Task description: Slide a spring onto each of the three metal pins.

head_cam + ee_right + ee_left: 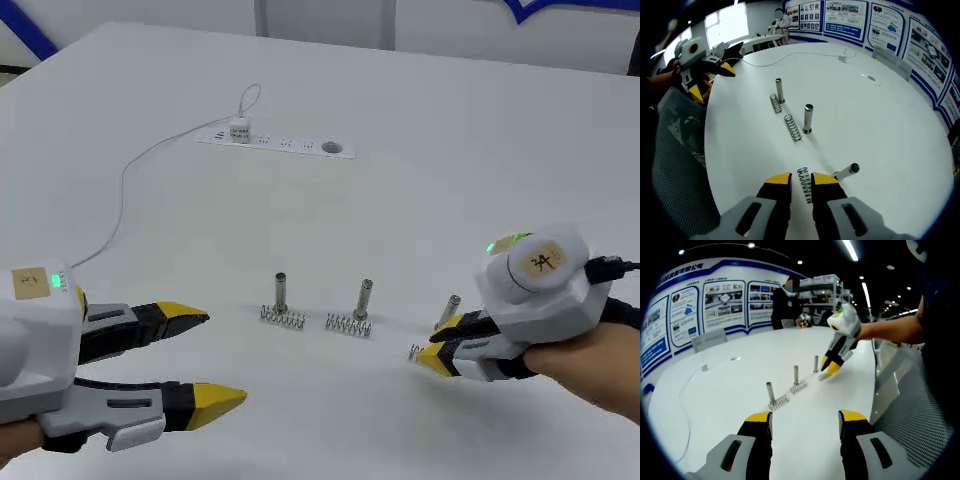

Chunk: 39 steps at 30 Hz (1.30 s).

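While the left gripper is held wide, the right gripper is narrowed astride a spring. Grip cannot be confirmed.

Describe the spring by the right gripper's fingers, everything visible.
The spring is a small coil of bright, metal-looking wire, lying on its side on the white table. It sits between the yellow fingers of the right gripper, beside the base of the nearest pin. Whether the fingers pinch it cannot be told.
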Each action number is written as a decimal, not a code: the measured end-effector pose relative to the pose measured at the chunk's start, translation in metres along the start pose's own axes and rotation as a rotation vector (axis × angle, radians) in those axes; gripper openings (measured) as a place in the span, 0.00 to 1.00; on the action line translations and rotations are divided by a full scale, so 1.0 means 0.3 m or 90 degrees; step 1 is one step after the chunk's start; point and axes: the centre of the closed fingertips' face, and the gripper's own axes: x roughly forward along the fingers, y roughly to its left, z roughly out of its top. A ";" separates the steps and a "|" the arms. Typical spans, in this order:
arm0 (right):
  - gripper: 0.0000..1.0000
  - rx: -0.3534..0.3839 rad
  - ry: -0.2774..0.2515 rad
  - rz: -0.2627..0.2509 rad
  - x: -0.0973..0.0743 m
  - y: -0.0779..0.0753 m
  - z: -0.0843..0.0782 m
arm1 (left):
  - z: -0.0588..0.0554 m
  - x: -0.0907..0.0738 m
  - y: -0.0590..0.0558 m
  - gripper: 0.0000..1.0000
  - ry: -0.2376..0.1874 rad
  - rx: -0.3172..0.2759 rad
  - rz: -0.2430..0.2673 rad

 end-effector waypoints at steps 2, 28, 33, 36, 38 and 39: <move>0.16 -0.018 0.009 0.009 0.009 0.005 0.004 | 0.000 0.000 -0.001 0.55 0.001 0.000 0.000; 0.12 -0.104 0.100 0.061 0.069 0.018 -0.022 | 0.001 -0.003 -0.006 0.54 0.002 -0.002 0.001; 0.12 -0.091 0.072 0.051 0.041 0.016 0.005 | 0.008 0.008 -0.016 0.54 0.002 0.003 -0.007; 0.12 -0.084 0.055 0.047 0.025 0.016 0.020 | 0.012 0.014 -0.021 0.54 0.003 0.007 -0.011; 0.12 -0.082 0.045 0.041 0.011 0.018 0.029 | 0.017 0.016 -0.024 0.54 0.002 0.009 -0.014; 0.12 -0.080 0.041 0.038 0.003 0.019 0.032 | 0.019 0.017 -0.026 0.54 0.003 0.010 -0.015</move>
